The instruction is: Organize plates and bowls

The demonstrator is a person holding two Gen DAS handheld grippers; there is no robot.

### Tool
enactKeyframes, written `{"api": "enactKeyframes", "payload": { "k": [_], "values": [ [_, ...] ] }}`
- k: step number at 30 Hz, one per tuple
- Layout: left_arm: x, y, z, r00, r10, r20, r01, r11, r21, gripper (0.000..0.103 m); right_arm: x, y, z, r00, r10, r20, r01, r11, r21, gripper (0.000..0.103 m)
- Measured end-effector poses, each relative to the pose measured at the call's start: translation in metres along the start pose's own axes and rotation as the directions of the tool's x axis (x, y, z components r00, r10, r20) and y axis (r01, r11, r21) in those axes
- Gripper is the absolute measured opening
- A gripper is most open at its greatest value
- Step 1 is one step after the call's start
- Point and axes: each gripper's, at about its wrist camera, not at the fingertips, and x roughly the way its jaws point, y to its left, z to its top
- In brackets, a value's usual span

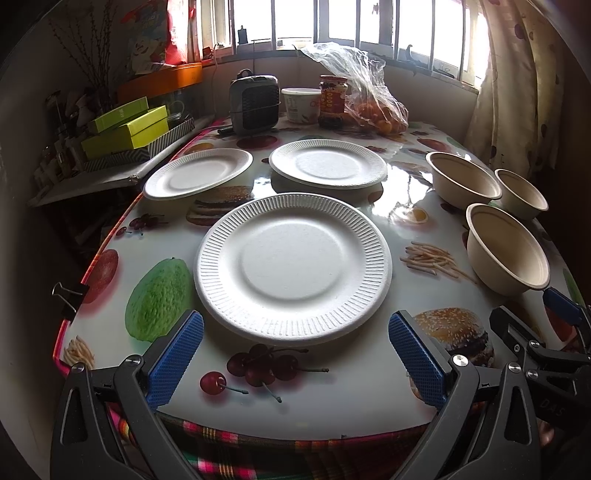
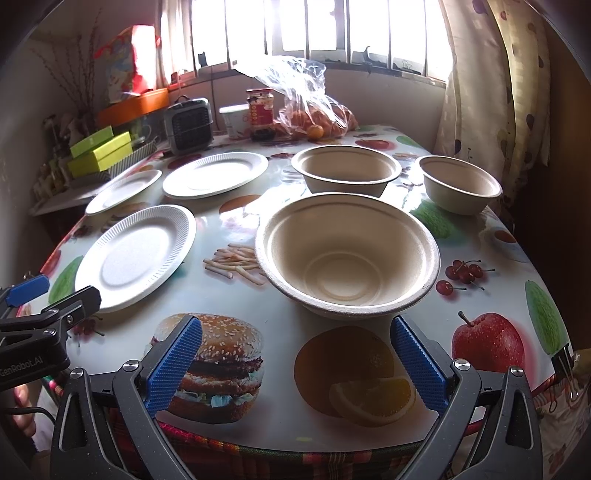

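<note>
The left gripper (image 1: pixel 295 360) hovers with fingers spread wide and empty, just short of the near plate (image 1: pixel 293 267) on the table (image 1: pixel 354 398). The right gripper (image 2: pixel 295 363), equally splayed, faces the near bowl (image 2: pixel 347 258). Only the right view shows the apple print (image 2: pixel 487 341); the left view shows all three plates head-on.

Each camera sat low at the table's (image 1: pixel 351 410) near edge and faced the window (image 1: pixel 295 18). The left view looked closely at the nearest plate (image 1: pixel 293 268), the right at the nearest bowl (image 2: pixel 347 258). Both views shared all plates and bowls.
</note>
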Motion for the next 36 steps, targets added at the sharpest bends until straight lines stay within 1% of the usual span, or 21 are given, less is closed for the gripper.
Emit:
{"api": "enactKeyframes", "payload": {
  "k": [8, 13, 19, 22, 27, 30, 31, 33, 34, 36],
  "values": [
    [-0.001, 0.002, 0.004, 1.000, 0.007, 0.012, -0.007, 1.000, 0.002, 0.101, -0.002, 0.000, 0.004, 1.000, 0.015, 0.013, -0.015, 1.000, -0.007, 0.103],
    [-0.002, 0.006, 0.012, 1.000, 0.013, 0.020, -0.012, 1.000, -0.007, 0.101, -0.007, 0.003, 0.011, 0.999, 0.027, 0.036, -0.026, 0.999, -0.027, 0.103],
    [-0.002, 0.012, 0.024, 1.000, -0.001, 0.024, 0.001, 1.000, -0.011, 0.101, -0.013, 0.004, 0.021, 0.997, 0.047, 0.056, -0.045, 0.998, -0.036, 0.103],
    [0.001, 0.015, 0.034, 1.000, -0.023, 0.013, 0.023, 1.000, -0.013, 0.101, -0.015, 0.005, 0.035, 0.996, 0.060, 0.072, -0.057, 0.997, -0.051, 0.103],
    [0.005, 0.022, 0.056, 0.999, -0.030, 0.021, 0.030, 1.000, -0.007, 0.101, -0.016, 0.005, 0.066, 0.991, 0.077, 0.107, -0.070, 0.995, -0.068, 0.103],
    [0.010, 0.028, 0.073, 0.999, -0.042, 0.021, 0.042, 0.999, -0.013, 0.101, -0.012, 0.004, 0.087, 0.990, 0.071, 0.124, -0.061, 0.994, -0.086, 0.103],
    [0.013, 0.031, 0.079, 0.999, -0.053, 0.013, 0.053, 0.998, -0.025, 0.101, -0.010, 0.005, 0.095, 0.989, 0.075, 0.125, -0.064, 0.993, -0.097, 0.103],
    [0.016, 0.036, 0.090, 0.999, -0.053, 0.009, 0.053, 0.998, -0.042, 0.101, -0.006, 0.006, 0.109, 0.989, 0.084, 0.125, -0.070, 0.990, -0.119, 0.103],
    [0.017, 0.036, 0.096, 0.999, -0.048, 0.019, 0.048, 0.998, -0.034, 0.101, -0.002, 0.007, 0.116, 0.988, 0.097, 0.120, -0.081, 0.988, -0.135, 0.103],
    [0.022, 0.038, 0.108, 0.999, -0.039, 0.016, 0.039, 0.999, -0.028, 0.101, 0.008, 0.007, 0.130, 0.991, 0.089, 0.103, -0.073, 0.986, -0.151, 0.103]
  ]
}}
